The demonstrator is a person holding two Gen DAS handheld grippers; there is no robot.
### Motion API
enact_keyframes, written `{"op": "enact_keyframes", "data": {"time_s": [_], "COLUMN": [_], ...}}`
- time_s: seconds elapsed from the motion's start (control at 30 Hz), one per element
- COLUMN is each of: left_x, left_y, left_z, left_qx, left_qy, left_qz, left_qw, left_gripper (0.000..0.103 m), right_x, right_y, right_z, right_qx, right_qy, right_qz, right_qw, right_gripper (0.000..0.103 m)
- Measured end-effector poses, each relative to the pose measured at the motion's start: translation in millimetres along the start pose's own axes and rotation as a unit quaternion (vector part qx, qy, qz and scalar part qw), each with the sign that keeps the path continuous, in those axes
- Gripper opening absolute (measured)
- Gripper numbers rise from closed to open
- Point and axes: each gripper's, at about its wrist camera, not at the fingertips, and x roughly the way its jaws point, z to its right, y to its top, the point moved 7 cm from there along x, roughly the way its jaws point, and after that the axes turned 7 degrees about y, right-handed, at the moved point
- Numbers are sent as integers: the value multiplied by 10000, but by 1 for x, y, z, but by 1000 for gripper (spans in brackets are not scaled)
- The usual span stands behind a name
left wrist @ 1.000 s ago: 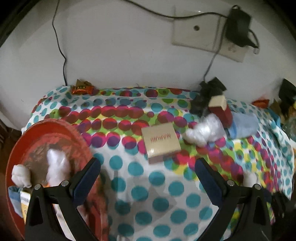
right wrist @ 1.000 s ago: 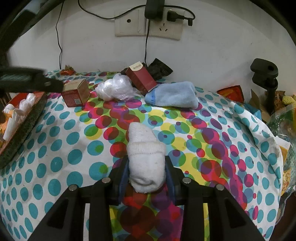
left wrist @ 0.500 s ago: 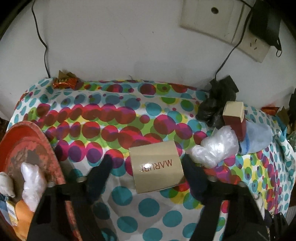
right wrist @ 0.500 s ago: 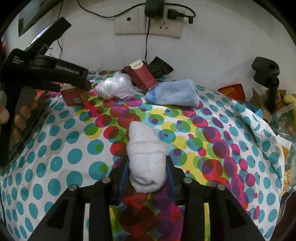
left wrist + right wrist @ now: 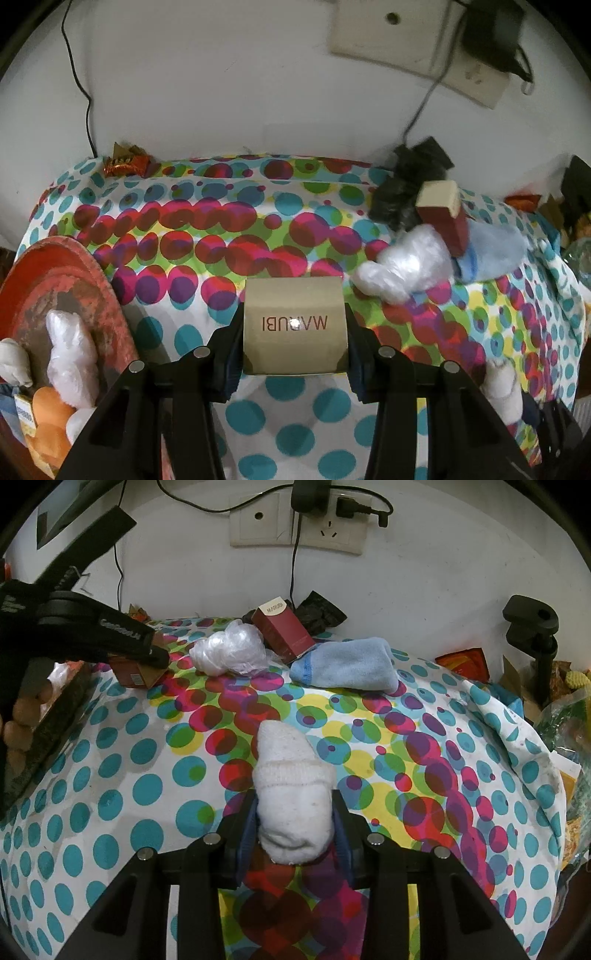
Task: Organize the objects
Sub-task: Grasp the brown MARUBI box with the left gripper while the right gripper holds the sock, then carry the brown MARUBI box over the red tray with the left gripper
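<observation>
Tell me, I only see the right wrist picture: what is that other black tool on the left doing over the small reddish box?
Observer: The left gripper has just been closing its jaws. The box sits between them, and the pads press on both of its sides.
Operator: What does the top of the box look like?
Observer: It is gold, with MARUBI printed on it in red letters.
Operator: I see the tray only edge-on. What is in it?
Observer: A crumpled white plastic bag and something orange lie in it, among other things.
</observation>
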Motion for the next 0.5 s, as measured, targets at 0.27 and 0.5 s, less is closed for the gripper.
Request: {"op": "enact_keyframes", "data": {"time_s": [0.27,0.5], "left_x": [-22,-38], "left_y": [-12,-26], "left_z": [2,5], "left_qx": [201,256], "left_qy": [0,-26], "left_qz": [83,94], "left_qw": [9998,9996], "left_gripper": [43,43], "right_x": [0,0], "right_y": [0,0], "right_z": [0,0], "right_qx": [-57,-75], "right_qy": [-64,-82], "right_qz": [-23,-28], "right_qw": [10000,9999], "right_gripper": [39,39]}}
